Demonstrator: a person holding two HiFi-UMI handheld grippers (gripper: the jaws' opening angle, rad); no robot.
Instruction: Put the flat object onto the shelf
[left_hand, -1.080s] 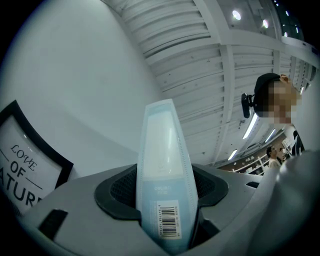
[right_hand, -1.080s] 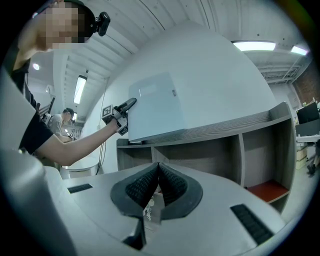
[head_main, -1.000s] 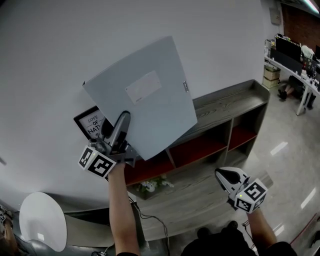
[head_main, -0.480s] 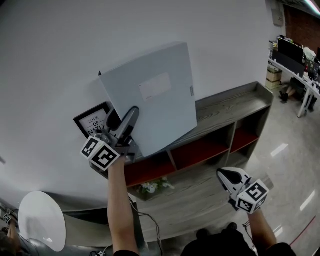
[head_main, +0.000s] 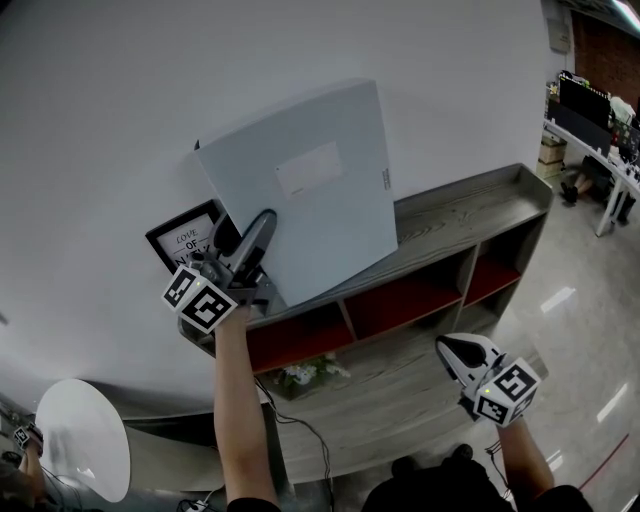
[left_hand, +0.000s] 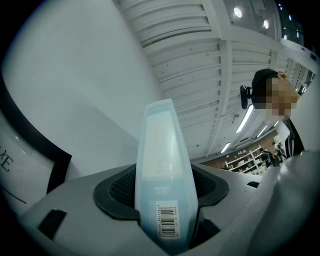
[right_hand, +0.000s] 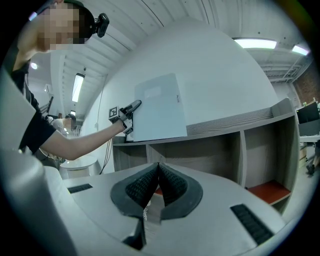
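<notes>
A plain white wall (head_main: 120, 100) fills most of the head view. Against it stands a long grey wooden shelf (head_main: 470, 205) with open compartments, some red-floored. On its top board stands the flat folder (head_main: 310, 190), pale grey and upright on one edge, its broad face towards me, just beside a black-framed picture (head_main: 185, 245).

My left tongs (head_main: 245, 232) are clenched on the folder's lower left corner. Their own view shows its spine wedged between both pads, barcode at the bottom. My right tongs (head_main: 452, 352) hang low and well apart from the shelf, pads pressed together on nothing.

I judge this to be the placing step, nearly done. From the right tongs' view the folder's bottom edge seems to sit on the top board. The next move calls for letting go gently and backing away without tipping it.

I cannot tell whether the folder leans on the wall. My tongs hide its corner in the head view. The picture is partly covered, and the lower compartments are dim.
</notes>
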